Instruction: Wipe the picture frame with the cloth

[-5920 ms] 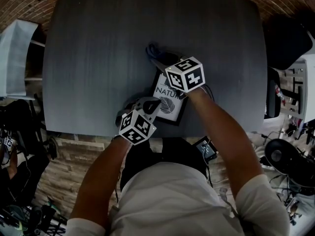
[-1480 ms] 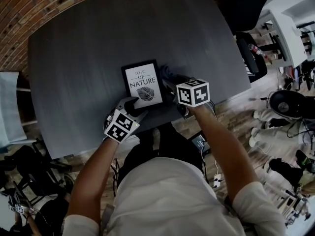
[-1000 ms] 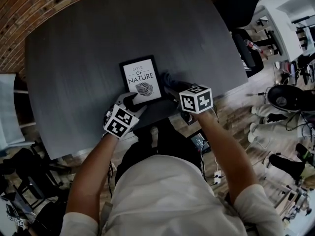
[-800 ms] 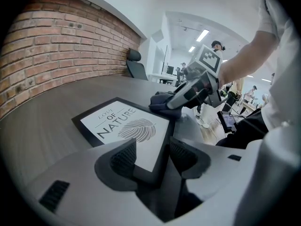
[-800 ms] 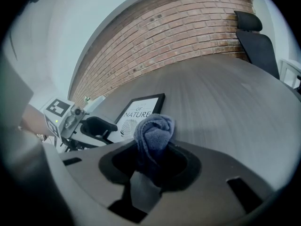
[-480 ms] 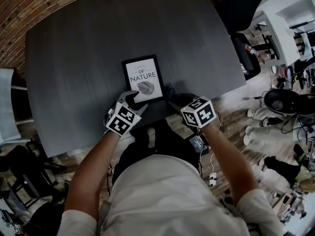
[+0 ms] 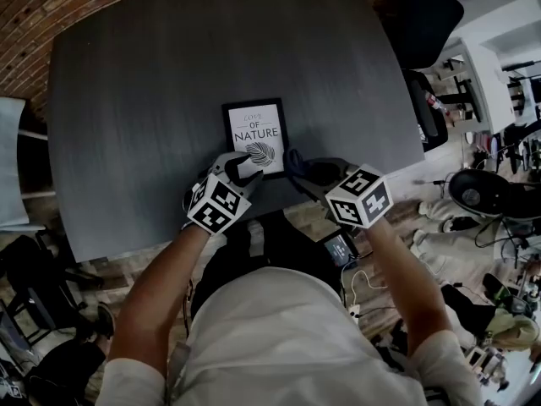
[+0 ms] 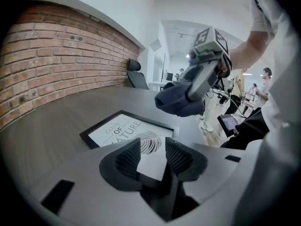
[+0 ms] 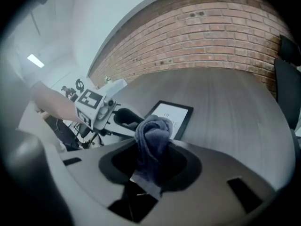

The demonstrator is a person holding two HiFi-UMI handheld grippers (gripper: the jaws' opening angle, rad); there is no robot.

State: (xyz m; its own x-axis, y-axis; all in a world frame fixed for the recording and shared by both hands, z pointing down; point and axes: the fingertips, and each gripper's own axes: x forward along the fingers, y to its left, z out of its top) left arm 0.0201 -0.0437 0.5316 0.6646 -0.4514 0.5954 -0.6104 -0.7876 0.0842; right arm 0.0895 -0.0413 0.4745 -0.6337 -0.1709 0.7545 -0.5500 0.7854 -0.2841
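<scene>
The black picture frame point(image 7: 255, 136) with a white leaf print lies flat on the dark table point(image 7: 152, 100), near its front edge. My left gripper point(image 7: 239, 169) hovers over the frame's near edge. In the left gripper view its jaws are closing, and the white print point(image 8: 127, 131) shows in the gap between the pads point(image 8: 128, 158), which do not press on it. My right gripper point(image 7: 308, 172) is shut on the bunched dark blue cloth point(image 9: 153, 140). It hangs above the table just right of the frame's near corner. From the left gripper view, the cloth point(image 8: 176, 102) is in the air, off the frame.
A brick wall point(image 9: 211, 27) runs behind the table's far side. A dark office chair point(image 7: 423, 15) stands at the right, with cluttered floor point(image 7: 490, 193) beyond it. The table's front edge point(image 7: 169, 227) is right under both grippers. A phone point(image 7: 341, 248) lies below the table.
The right gripper has risen with the cloth and drawn back toward the table's front edge, rolling as it went. The left gripper stays at the frame's near edge.
</scene>
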